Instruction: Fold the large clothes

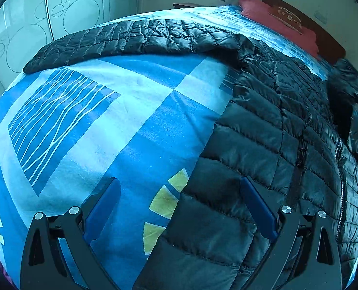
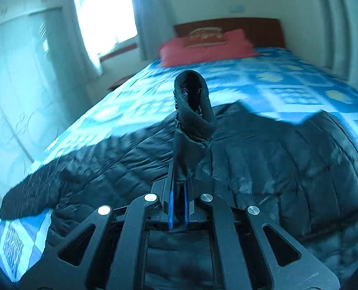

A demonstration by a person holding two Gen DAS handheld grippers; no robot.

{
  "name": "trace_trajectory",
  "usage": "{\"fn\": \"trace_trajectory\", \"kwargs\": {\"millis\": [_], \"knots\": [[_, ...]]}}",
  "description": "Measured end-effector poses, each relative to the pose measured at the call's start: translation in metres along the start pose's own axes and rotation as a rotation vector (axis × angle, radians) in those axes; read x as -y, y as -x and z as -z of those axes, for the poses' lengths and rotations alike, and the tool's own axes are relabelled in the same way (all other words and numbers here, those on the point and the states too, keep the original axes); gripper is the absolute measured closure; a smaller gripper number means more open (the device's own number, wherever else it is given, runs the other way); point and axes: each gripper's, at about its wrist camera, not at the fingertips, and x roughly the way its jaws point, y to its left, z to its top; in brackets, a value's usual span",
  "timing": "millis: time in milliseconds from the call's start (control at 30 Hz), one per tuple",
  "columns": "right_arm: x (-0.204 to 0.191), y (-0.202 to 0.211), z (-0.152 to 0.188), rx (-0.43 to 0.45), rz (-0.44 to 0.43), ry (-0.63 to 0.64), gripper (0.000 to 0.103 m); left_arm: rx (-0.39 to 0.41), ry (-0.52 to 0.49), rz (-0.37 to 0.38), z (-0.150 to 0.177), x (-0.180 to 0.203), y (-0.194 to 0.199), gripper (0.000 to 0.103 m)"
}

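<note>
Right wrist view: the black quilted puffer jacket [image 2: 251, 159] lies spread across the near part of the bed [image 2: 287, 77], and the right tool [image 2: 179, 207] is clamped tight on a cuff of its sleeve [image 2: 193, 111], which stands up between the blue pads. Left wrist view shows the left tool [image 1: 179, 207] with its fingers wide apart, poised over the jacket's left edge, gripping nothing. A red pillow [image 2: 203, 48] rests at the far headboard [image 2: 263, 27].
</note>
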Motion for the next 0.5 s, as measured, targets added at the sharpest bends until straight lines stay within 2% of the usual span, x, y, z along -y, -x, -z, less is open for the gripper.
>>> {"fn": "trace_trajectory", "kwargs": {"millis": [167, 233, 333, 400, 467, 500], "knots": [[-0.039, -0.03, 0.02, -0.106, -0.038, 0.058, 0.096, 0.009, -0.012, -0.015, 0.003, 0.001, -0.002, 0.005], [-0.042, -0.04, 0.028, -0.143, -0.038, 0.086, 0.091, 0.013, -0.018, -0.021, 0.004, 0.002, -0.002, 0.005], [-0.054, -0.054, 0.036, -0.204, -0.081, 0.097, 0.078, 0.015, -0.021, -0.026, 0.004, 0.002, -0.003, 0.005], [-0.061, -0.052, 0.038, -0.218, -0.122, 0.108, 0.057, 0.013, -0.021, -0.027, 0.004, 0.002, -0.004, 0.005], [-0.066, -0.035, 0.037, -0.197, -0.181, 0.128, 0.049, 0.014, -0.02, -0.027, 0.005, 0.003, -0.004, 0.005], [-0.062, -0.025, 0.035, -0.185, -0.192, 0.133, 0.049, 0.015, -0.021, -0.027, 0.005, 0.003, -0.004, 0.005]]}}
